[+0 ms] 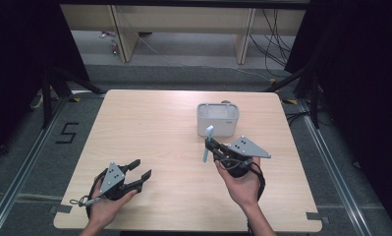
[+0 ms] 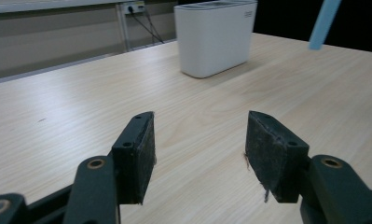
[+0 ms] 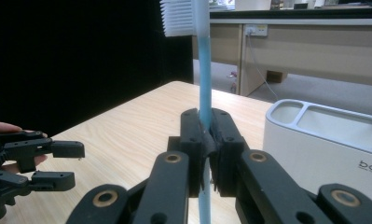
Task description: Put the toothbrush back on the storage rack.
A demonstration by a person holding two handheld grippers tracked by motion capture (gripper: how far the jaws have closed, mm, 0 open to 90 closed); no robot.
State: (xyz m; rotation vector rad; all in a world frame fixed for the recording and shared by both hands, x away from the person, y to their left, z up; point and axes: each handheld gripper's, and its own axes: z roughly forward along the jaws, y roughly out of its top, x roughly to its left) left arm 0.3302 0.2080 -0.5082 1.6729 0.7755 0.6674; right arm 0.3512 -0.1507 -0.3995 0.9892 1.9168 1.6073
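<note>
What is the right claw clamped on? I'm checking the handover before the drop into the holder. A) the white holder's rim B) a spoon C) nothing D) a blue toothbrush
D: the right claw pinches the blue toothbrush by its handle, bristles up, beside the white holder.

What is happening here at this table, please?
A person works at a light wooden table with a black claw in each hand. The right claw is shut on a light blue toothbrush with white bristles, held upright beside a white plastic holder with compartments. The left claw stands open with nothing between its jaws, apart from the holder.
</note>
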